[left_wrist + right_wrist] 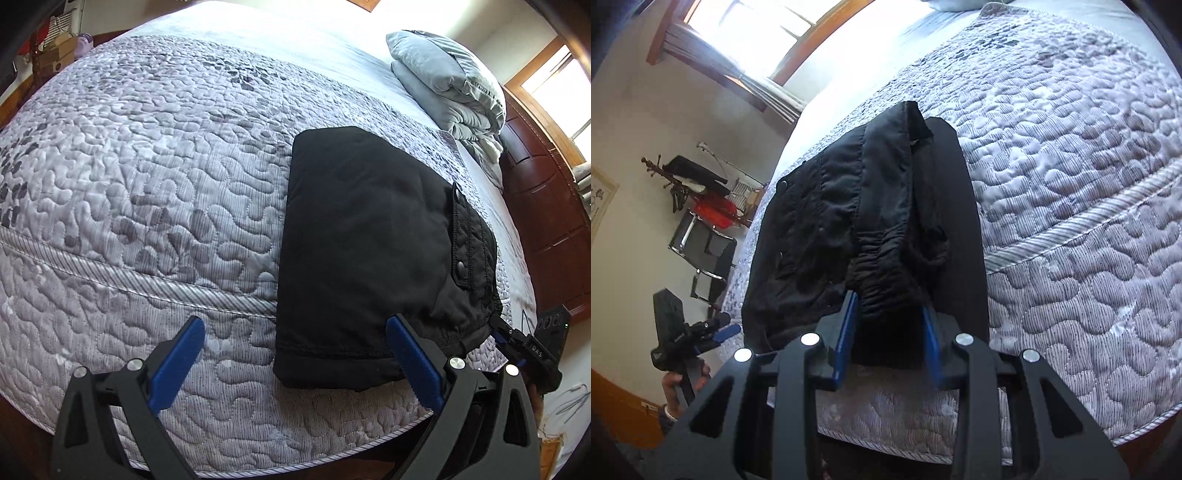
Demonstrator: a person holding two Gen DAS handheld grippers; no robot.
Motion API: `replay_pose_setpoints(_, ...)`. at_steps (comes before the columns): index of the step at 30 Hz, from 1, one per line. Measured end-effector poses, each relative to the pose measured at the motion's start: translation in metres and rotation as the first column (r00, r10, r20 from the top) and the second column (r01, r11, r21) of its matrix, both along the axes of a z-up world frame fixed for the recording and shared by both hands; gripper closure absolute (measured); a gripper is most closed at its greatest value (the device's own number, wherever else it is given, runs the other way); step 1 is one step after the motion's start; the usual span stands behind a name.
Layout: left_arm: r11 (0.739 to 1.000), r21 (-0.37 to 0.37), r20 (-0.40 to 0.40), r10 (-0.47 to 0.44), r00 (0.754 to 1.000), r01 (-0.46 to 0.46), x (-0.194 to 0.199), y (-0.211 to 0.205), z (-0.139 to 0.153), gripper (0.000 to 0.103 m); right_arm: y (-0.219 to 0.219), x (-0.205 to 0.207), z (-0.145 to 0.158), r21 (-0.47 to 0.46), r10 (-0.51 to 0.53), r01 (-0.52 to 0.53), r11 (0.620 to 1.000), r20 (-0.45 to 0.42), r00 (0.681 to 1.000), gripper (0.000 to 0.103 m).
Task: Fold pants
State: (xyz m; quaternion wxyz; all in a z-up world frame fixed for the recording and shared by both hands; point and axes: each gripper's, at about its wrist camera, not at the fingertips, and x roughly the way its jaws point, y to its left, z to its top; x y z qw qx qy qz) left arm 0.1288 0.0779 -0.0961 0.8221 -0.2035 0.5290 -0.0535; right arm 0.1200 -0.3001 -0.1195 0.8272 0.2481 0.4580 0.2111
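right gripper (pixel 888 332): jaws closed partway around the gathered waistband of the pants (pixel 864 221); cloth bunched between both blue pads, so it is gripping, and that edge rides a bit raised off the bed.
left gripper (pixel 295 354): jaws wide apart, holding nothing; right pad just overlaps the near hem of the pants (pixel 369 240), left pad over bare quilt (pixel 129 184).
pants: black, already a compact folded block, lying ahead of both grippers near the bed's front edge; snap-button flap on the side away from the left gripper.
stage (judgement): last fold or final tidy; bundle looks nearly done.
beyond: folded grey blanket (pixel 447 81) far ahead-right of the left gripper, well apart from the pants; chair (pixel 701 251) and window (pixel 746 33) off to the right gripper's left.
risk 1: right gripper holds only the thick elastic bunch; a quick lift would likely drag the top layers and open the fold.
risk 2: the pants sit close to the bed edge; a pull toward the grippers could slide the bundle off.
risk 3: left gripper is free, so nothing pins the hem; layers may shift unless it presses or grips first.
risk 4: slick quilt, so the whole block may skate rather than fold.
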Motion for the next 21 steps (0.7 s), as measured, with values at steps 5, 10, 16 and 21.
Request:
replay_pose_setpoints(5, 1.000, 0.003, -0.002, -0.020, 1.000, 0.020, 0.004, -0.002, -0.002, 0.004, 0.001, 0.000, 0.000, -0.004, 0.008, -0.008, 1.000, -0.010, 1.000, 0.070)
replay_pose_setpoints(10, 0.997, -0.064, -0.026, -0.053, 0.998, 0.052, 0.007, 0.006, -0.005, 0.004, 0.002, 0.000, 0.003, -0.016, 0.011, -0.011, 1.000, -0.006, 1.000, 0.058)
replay_pose_setpoints(16, 0.976, -0.208, -0.070, -0.075, 0.995, 0.059, 0.011, 0.032, -0.009, 0.004, -0.015, -0.008, 0.017, 0.006, -0.008, 0.008, 1.000, 0.043, 0.999, 0.037)
replay_pose_setpoints(21, 0.959, -0.278, -0.131, -0.099, 0.986, 0.059, 0.021, 0.045, -0.027, 0.004, -0.030, -0.011, 0.021, 0.037, -0.019, 0.017, 0.999, 0.051, 0.999, 0.036)
